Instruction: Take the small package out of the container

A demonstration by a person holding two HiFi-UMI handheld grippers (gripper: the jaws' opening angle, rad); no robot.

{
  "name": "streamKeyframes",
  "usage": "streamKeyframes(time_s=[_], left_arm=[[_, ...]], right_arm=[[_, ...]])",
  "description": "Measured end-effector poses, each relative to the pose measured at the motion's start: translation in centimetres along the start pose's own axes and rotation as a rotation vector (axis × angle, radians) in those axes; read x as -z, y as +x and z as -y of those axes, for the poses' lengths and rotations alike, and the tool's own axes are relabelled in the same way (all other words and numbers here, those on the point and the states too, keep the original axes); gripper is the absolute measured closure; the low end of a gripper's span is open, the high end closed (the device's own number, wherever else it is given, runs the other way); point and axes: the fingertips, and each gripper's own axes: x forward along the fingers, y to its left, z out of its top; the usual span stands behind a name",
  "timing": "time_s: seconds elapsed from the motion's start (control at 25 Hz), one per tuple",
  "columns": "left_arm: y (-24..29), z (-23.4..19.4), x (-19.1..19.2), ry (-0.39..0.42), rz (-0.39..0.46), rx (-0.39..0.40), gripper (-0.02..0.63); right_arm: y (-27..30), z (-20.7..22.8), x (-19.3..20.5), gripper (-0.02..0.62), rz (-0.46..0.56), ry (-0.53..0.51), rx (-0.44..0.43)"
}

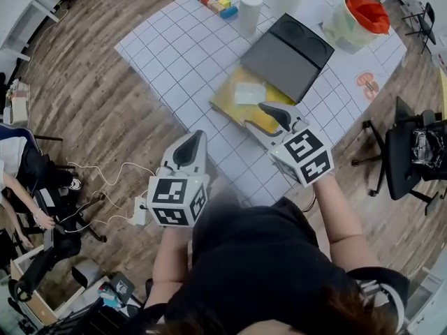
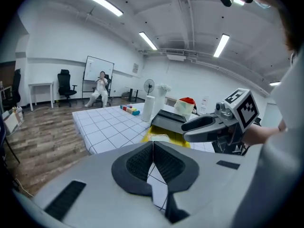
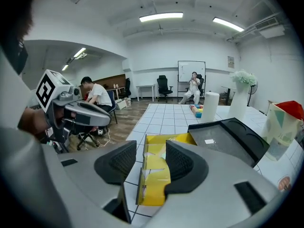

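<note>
**Small package** (image 1: pixel 249 93): flat, thin, rectangular pouch, pale whitish-green, slight film sheen. Lies flat inside container (image 1: pixel 227 107), toward its far end. Long axis approx. left-right in head view. Not touched by either gripper.

**Container:** shallow open tray, bright yellow, rectangular, smooth walls. Sits on tabletop (image 1: pixel 174 54) near the front edge. In right gripper view, long axis runs straight away from the jaws, approx. in line w/ them.

**Right gripper** (image 1: pixel 265 109): grey shell, black ribbed pads, marker cube at rear. Jaws stand wide apart and grip nothing. Yellow container shows in the gap, pads clear of it. Tip is over container's near end, pointing up-left in head view toward the package.

**Left gripper** (image 1: pixel 194 142): same build. Jaws closed, pads meeting at the tip, nothing between them. Held near tabletop's front edge, left of container and apart from it.

**Tabletop:** white cover w/ dark square grid, set on wood-plank floor.

**Black tray** (image 1: pixel 286 51): matte, rectangular, two round recesses at far end. Lies just beside container's far-right side, overlapping its edge.

**Paper roll** (image 1: pixel 250 12): white cylinder, upright, beyond the tray.

**Blocks** (image 1: pixel 216 1): small multicolour cluster at far left of tabletop.

**Bag** (image 1: pixel 360 19): pale, w/ orange-red top, at far right.
</note>
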Motion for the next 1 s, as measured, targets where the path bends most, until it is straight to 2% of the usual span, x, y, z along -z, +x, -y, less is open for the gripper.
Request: streamKeyframes(time_s=[0.24,0.64,1.0], left_arm=[[3.8,-0.5,-1.2,-0.008,-0.031,0.053,0.578],[6.7,-4.3,0.1,-0.032,-0.078,0.104,0.578],[9.3,-5.9,0.9,-0.071,-0.12,0.129,0.578]], right_arm=[[2.2,3.0,0.8,0.377,-0.107,-0.114,-0.011],[7.6,4.0,2.9,0.373,-0.284,-0.264,-0.041],[10.0,5.0,5.1,0.37,-0.402,-0.323,-0.061]])
